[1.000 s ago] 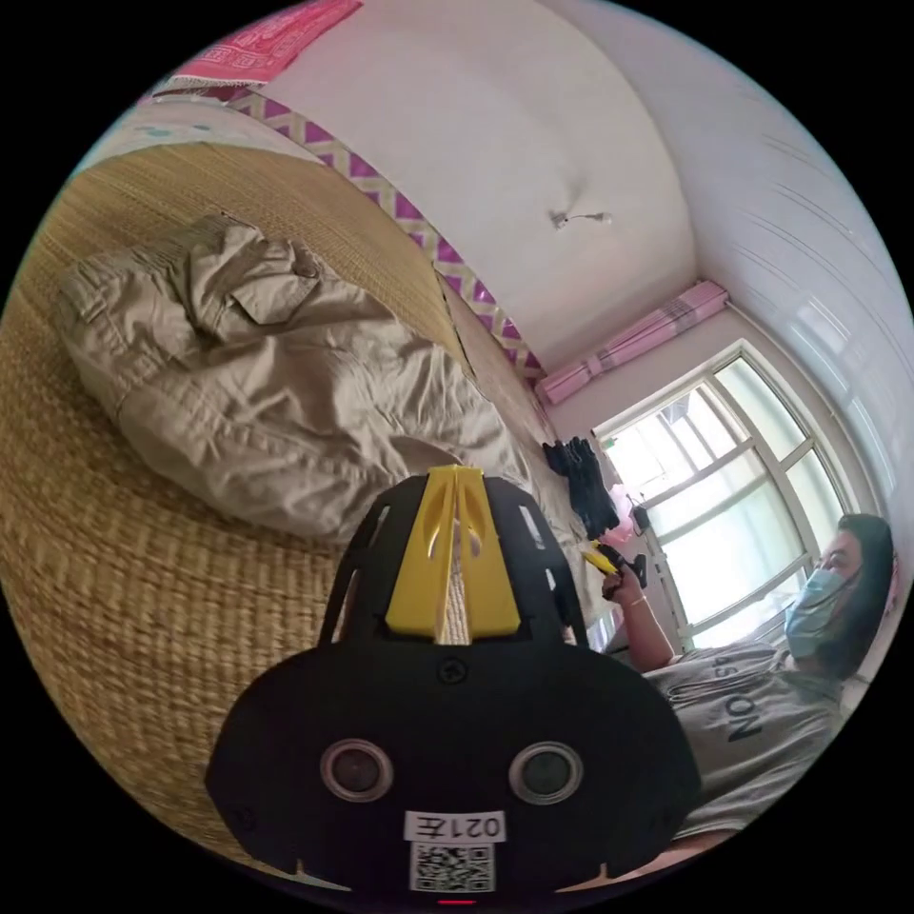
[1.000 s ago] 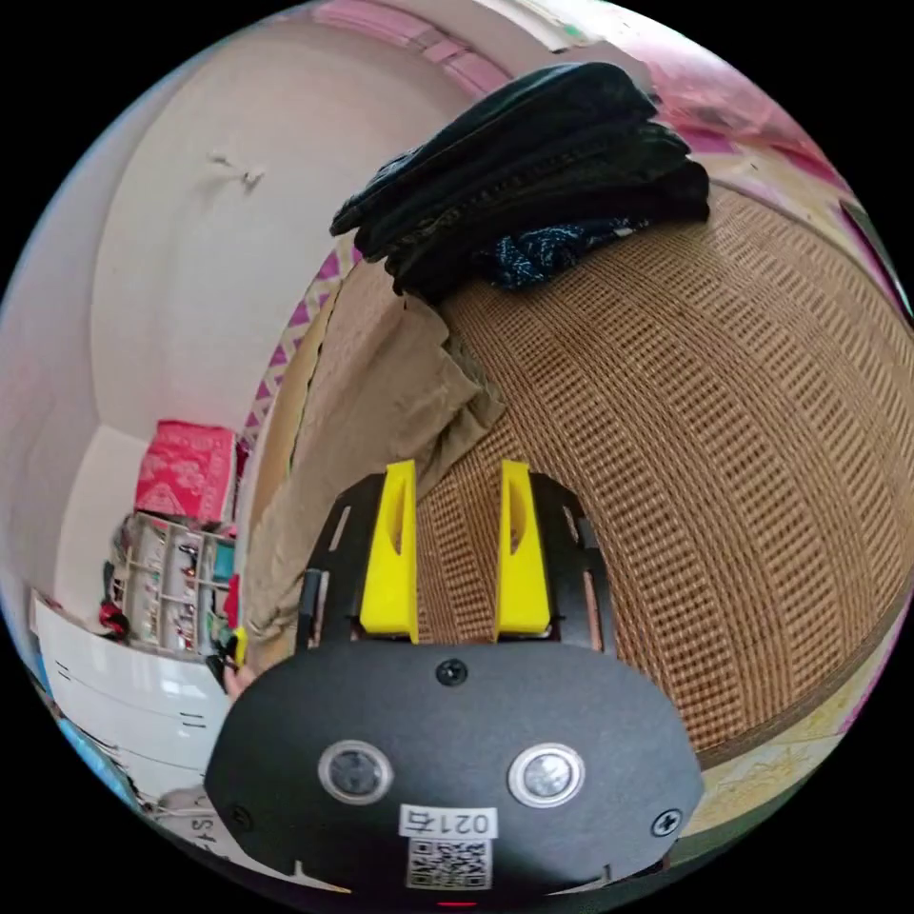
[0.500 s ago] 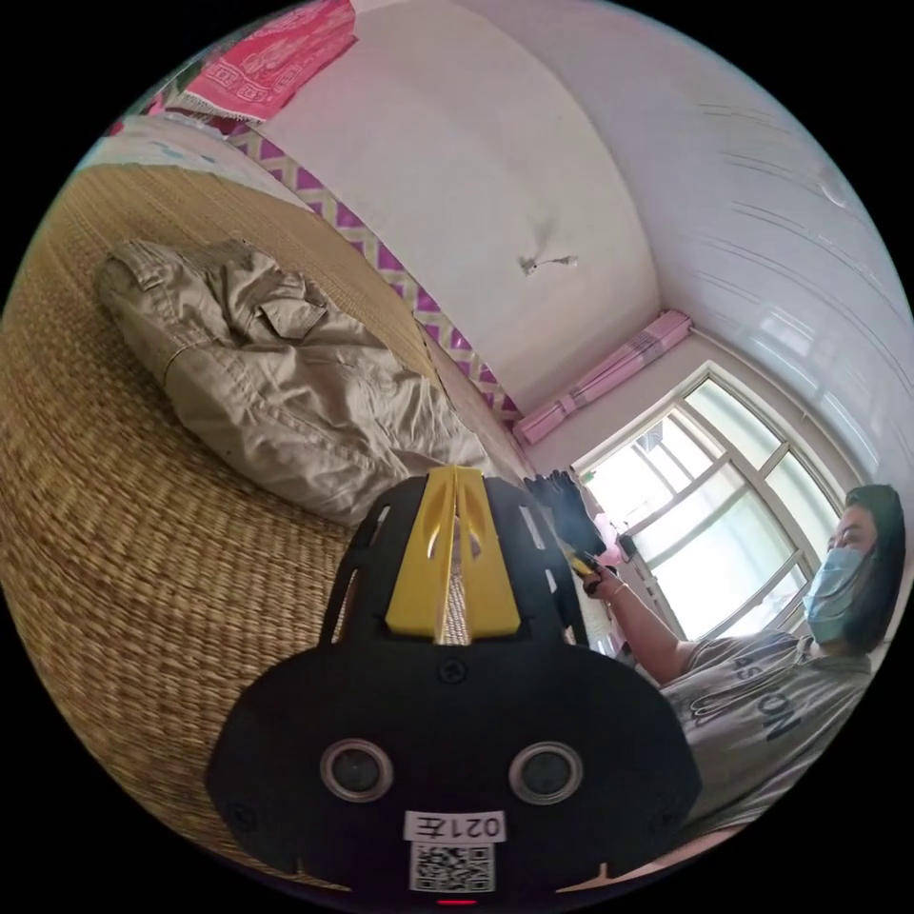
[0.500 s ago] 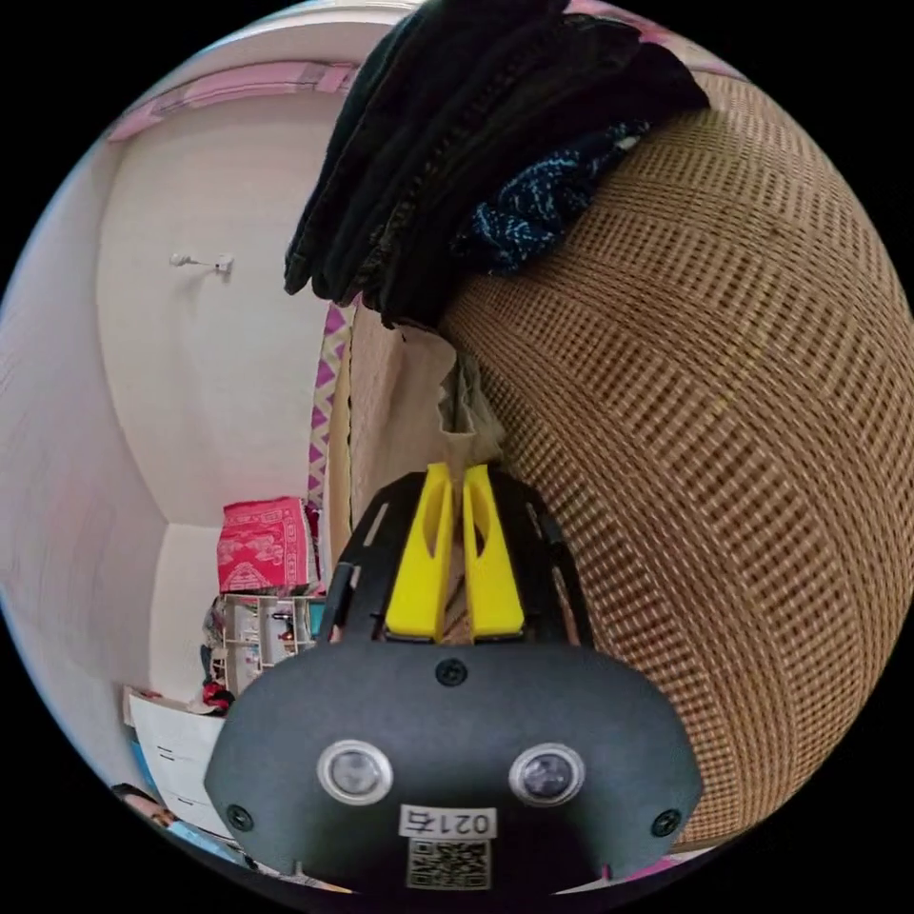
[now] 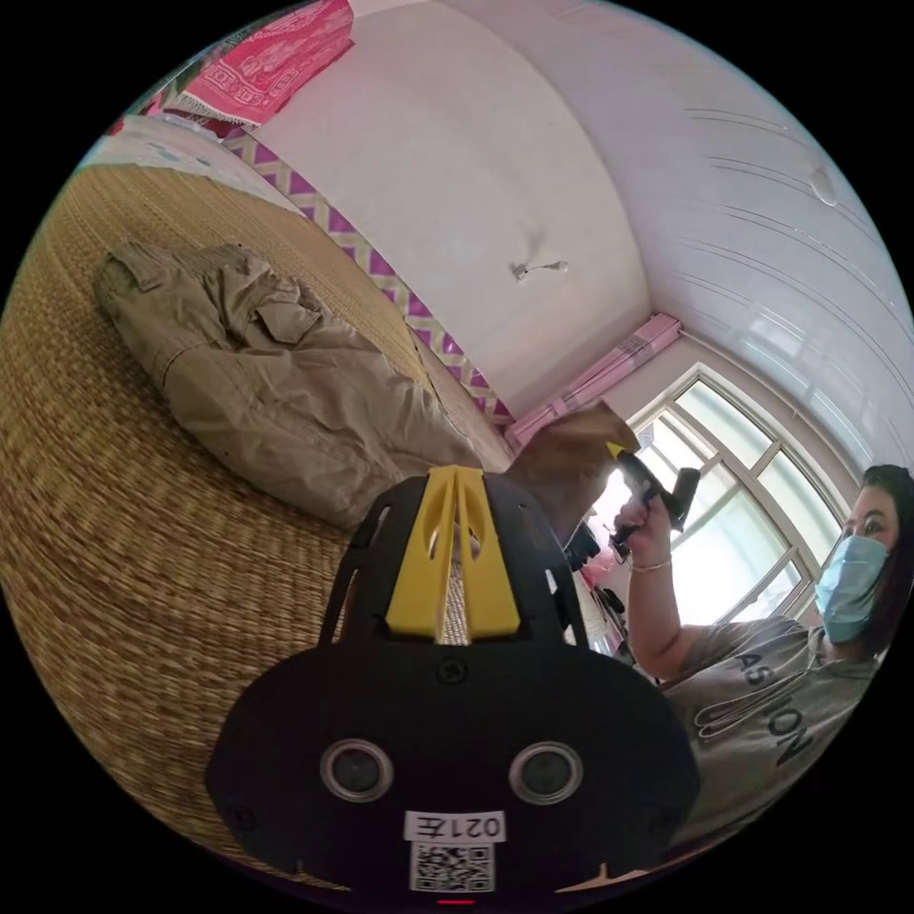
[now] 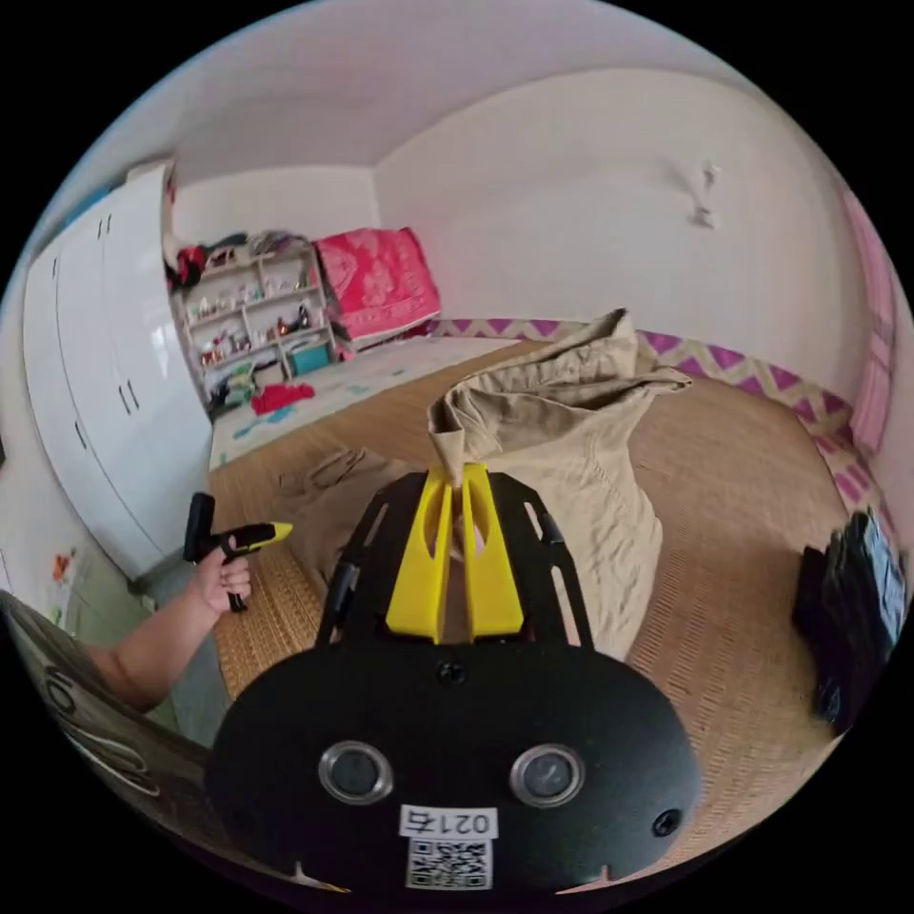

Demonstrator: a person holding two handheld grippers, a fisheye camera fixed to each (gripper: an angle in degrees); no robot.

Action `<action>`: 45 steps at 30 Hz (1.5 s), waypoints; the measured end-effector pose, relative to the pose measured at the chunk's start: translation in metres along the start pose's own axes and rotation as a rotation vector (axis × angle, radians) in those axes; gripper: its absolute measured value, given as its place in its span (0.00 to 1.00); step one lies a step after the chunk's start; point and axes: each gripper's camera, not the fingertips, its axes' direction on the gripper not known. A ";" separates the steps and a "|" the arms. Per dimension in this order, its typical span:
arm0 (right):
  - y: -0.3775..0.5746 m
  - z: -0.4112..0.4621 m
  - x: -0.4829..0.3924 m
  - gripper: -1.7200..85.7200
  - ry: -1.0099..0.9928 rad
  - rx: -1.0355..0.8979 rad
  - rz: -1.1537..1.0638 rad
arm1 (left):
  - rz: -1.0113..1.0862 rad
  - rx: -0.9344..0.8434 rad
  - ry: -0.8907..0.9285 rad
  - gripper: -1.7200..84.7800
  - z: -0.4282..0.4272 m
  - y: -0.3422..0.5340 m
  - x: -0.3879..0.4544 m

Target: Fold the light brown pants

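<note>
The right claw (image 6: 455, 486) is clamped on a hem of the light brown pants (image 6: 562, 447) – lifted off the woven mat (image 6: 733, 495). The left claw (image 5: 455, 486) is closed together over the mat, low beside the pants

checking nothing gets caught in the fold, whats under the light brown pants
The light brown pants lie on a woven straw mat; the end raised by the right gripper has the same mat beneath it. Anything under the crumpled bulk is covered by cloth.

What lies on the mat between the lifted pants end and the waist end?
Nothing visible: the right claw holds the pants end up, and only bare mat and pants fabric lie toward the waist. The dark clothes sit aside.
</note>
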 end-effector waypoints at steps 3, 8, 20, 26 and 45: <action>-0.003 0.087 -0.093 0.02 0.037 -0.113 -0.164 | -0.004 0.005 0.002 0.01 -0.011 -0.007 0.005; 0.043 0.237 -0.152 0.02 0.112 -0.440 -0.284 | -0.008 0.008 0.003 0.01 -0.028 -0.021 0.015; 0.012 0.189 -0.134 0.03 -0.181 -0.351 -0.211 | -0.008 0.001 0.012 0.01 -0.065 -0.066 0.049; 0.041 0.232 -0.084 0.01 0.000 -0.495 -0.151 | -0.024 0.032 0.007 0.01 -0.086 -0.092 0.071; 0.192 -0.023 0.043 0.01 -0.151 -0.367 0.207 | -0.513 0.212 -0.438 0.08 -0.142 -0.267 0.117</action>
